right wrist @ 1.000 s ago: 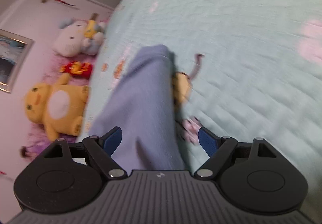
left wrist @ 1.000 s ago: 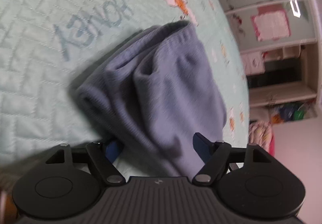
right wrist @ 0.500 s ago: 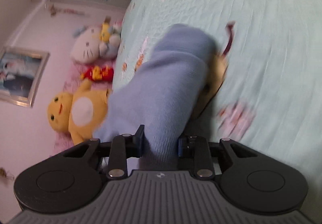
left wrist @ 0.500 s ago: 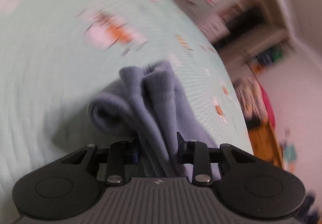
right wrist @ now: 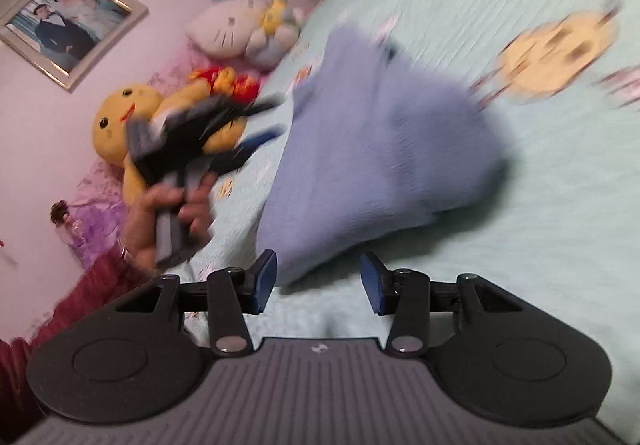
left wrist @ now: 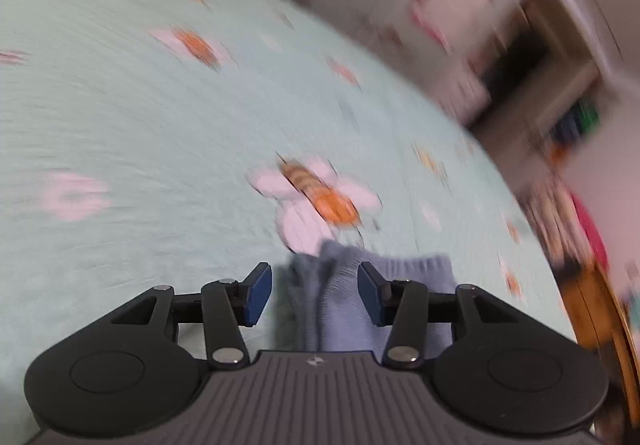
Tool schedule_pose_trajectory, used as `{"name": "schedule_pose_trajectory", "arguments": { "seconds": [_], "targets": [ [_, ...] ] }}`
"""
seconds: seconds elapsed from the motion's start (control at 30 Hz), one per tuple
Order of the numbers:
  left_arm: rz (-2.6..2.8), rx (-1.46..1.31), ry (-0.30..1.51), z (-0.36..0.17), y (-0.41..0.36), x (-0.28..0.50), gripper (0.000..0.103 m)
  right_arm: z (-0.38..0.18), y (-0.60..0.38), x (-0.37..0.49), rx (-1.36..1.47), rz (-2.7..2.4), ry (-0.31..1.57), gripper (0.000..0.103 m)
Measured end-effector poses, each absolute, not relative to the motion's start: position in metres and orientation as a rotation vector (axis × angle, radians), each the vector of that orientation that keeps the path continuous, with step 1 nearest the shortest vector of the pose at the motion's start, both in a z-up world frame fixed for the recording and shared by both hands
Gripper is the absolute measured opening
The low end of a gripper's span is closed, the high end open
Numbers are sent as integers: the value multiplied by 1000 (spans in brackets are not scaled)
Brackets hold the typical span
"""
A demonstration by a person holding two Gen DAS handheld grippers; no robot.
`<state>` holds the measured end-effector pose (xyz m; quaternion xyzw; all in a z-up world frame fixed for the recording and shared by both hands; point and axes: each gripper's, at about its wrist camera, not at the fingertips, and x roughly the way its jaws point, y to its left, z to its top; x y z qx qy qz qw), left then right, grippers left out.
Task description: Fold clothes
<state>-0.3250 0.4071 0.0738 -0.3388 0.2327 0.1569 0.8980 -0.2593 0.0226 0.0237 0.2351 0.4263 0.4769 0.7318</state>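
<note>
A blue-grey knit garment (right wrist: 380,145) lies bunched on the mint quilted bedspread (right wrist: 560,225). My right gripper (right wrist: 318,281) is opening, and the garment's near corner rests just ahead of its left pad (right wrist: 264,281), unpressed. In the left wrist view, a fold of the same garment (left wrist: 332,297) sits between the spread blue pads (left wrist: 256,293) of my left gripper (left wrist: 314,291). That gripper is also opening and its pads no longer squeeze the cloth. The right wrist view shows the left gripper (right wrist: 272,117) blurred at the garment's left side, held by a hand (right wrist: 176,205).
Plush toys line the bed's far side: a yellow one (right wrist: 116,125) and a white cat (right wrist: 228,29). A framed photo (right wrist: 72,25) hangs on the pink wall. White shelving (left wrist: 520,57) stands beyond the bed's right edge. A red sleeve (right wrist: 80,293) enters lower left.
Half a second ago both grippers were shut on the garment and carried it across the bed. Both have since spread their jaws, and the cloth has dropped onto the bedspread.
</note>
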Motion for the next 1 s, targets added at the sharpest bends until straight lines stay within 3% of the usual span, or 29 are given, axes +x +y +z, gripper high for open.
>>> {"name": "schedule_pose_trajectory", "arguments": {
  "seconds": [0.07,0.13,0.23,0.27,0.33,0.4,0.63,0.77,0.83,1.0],
  "targets": [
    [285,-657,439,84,376,-348,50,37,-8,-261,497,961,809,54],
    [196,-560,467,83,334,-360,50,48,-33,-259,459,878,673,78],
    [133,-511,539,63,288,-354,50,30,-42,-227,466,884,764,81],
    [137,-515,566,53,283,-351,50,19,-44,-215,534,904,833,79],
    [166,-537,587,34,282,-344,45,-2,-44,-204,685,933,917,52],
    [185,-535,588,25,284,-341,44,-15,-41,-200,764,946,950,40],
    [207,-427,633,34,276,-328,45,-23,-25,-207,763,1028,912,33],
    [208,-323,646,33,264,-336,47,-18,-26,-208,728,1041,889,5],
    [193,-281,651,32,262,-337,48,-2,-28,-210,673,1053,834,2],
    [176,-231,668,30,260,-334,49,37,4,-216,186,1006,580,1]
  ]
}}
